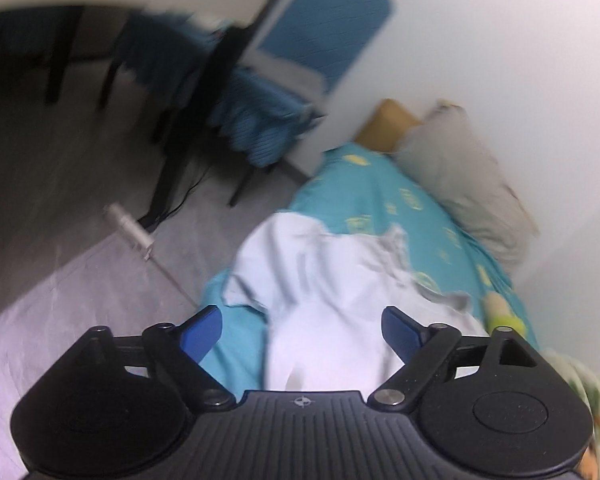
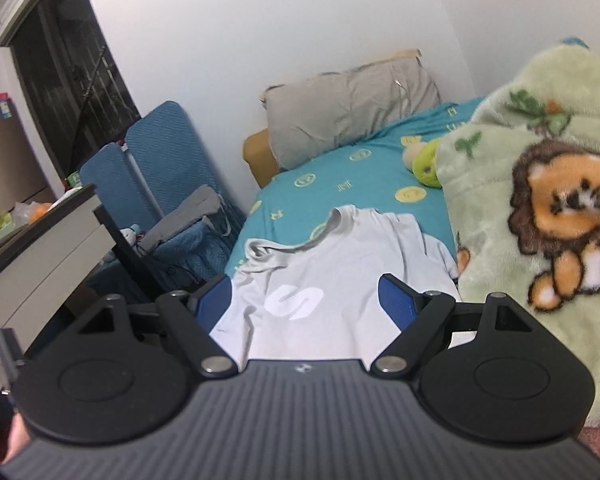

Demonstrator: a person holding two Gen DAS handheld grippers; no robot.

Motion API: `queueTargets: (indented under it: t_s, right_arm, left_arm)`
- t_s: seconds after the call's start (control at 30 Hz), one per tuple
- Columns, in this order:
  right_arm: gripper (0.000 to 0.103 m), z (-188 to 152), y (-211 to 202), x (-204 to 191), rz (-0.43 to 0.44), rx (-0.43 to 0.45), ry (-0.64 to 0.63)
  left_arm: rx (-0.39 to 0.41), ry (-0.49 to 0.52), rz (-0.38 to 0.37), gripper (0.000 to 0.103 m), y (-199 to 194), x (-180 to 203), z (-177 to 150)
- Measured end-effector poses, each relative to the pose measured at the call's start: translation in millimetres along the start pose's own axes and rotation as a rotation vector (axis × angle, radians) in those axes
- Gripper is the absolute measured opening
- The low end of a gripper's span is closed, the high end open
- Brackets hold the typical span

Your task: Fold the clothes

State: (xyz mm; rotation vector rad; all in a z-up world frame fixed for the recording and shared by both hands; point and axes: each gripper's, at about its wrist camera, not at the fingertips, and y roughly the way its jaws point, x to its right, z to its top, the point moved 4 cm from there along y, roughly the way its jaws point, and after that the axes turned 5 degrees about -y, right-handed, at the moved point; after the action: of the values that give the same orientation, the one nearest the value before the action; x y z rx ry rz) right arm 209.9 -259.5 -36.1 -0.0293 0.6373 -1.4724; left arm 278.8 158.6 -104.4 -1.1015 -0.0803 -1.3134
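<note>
A light grey T-shirt (image 2: 340,264) with a white S logo lies spread on the teal bedsheet (image 2: 340,172), collar toward the pillow. In the left wrist view the same shirt (image 1: 324,280) looks pale and blurred. My left gripper (image 1: 302,330) is open and empty, held above the shirt's near part. My right gripper (image 2: 305,300) is open and empty, held above the shirt's lower half, with the logo between its blue fingers (image 2: 396,300).
A green lion-print blanket (image 2: 540,200) is piled at the bed's right. A grey pillow (image 2: 348,108) and a green plush toy (image 2: 426,164) lie near the head. A blue folding chair (image 2: 164,168) with clothes and a desk (image 2: 40,248) stand left of the bed.
</note>
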Motion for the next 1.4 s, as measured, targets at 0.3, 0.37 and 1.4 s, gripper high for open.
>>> queueTargets:
  t_s: [0.3, 0.37, 1.4]
  right_arm:
    - [0.082, -17, 62, 32, -0.051, -0.109, 0.101]
    - [0.082, -22, 73, 37, -0.064, -0.131, 0.113]
    - [0.082, -22, 93, 51, -0.132, -0.118, 0.072]
  left_arm:
    - [-0.057, -0.229, -0.020, 0.070, 114, -27, 7]
    - [-0.024, -0.221, 0.011, 0.060, 128, -28, 7]
    - [-0.259, 0.346, 0.247, 0.052, 54, -8, 10]
